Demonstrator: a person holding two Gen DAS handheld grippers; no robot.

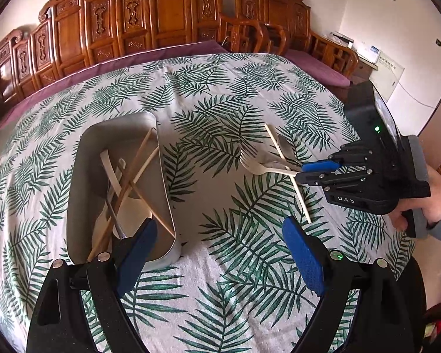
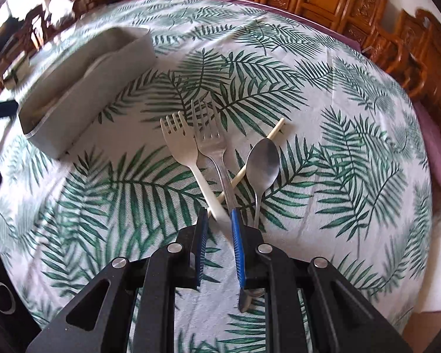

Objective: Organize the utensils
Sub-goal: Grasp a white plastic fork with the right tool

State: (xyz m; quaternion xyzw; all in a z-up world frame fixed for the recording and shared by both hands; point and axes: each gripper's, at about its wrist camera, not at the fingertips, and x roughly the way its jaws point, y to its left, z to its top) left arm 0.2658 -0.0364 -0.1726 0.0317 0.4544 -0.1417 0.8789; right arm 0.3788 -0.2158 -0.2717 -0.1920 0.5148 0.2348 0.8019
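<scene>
A grey tray (image 1: 117, 135) on the leaf-print cloth holds wooden chopsticks (image 1: 132, 176) and a cream utensil (image 1: 111, 170). My left gripper (image 1: 220, 250) stands wide open over the cloth beside the tray's near end, with nothing between its fingers. To the right lie a cream fork (image 2: 182, 147), a metal fork (image 2: 211, 144), a metal spoon (image 2: 263, 164) and one chopstick (image 2: 275, 128), crossing each other. My right gripper (image 2: 219, 223) points down at their handles, jaws narrowly apart. The cream fork's handle end sits between the tips, and I see no pad pressing it. The tray (image 2: 82, 88) is far left.
Carved wooden seats (image 1: 161, 23) with purple cushions (image 1: 317, 64) run along the table's far side. A person's hand (image 1: 426, 203) holds the right gripper (image 1: 304, 173) at the right table edge. Bare cloth lies between the tray and the loose utensils.
</scene>
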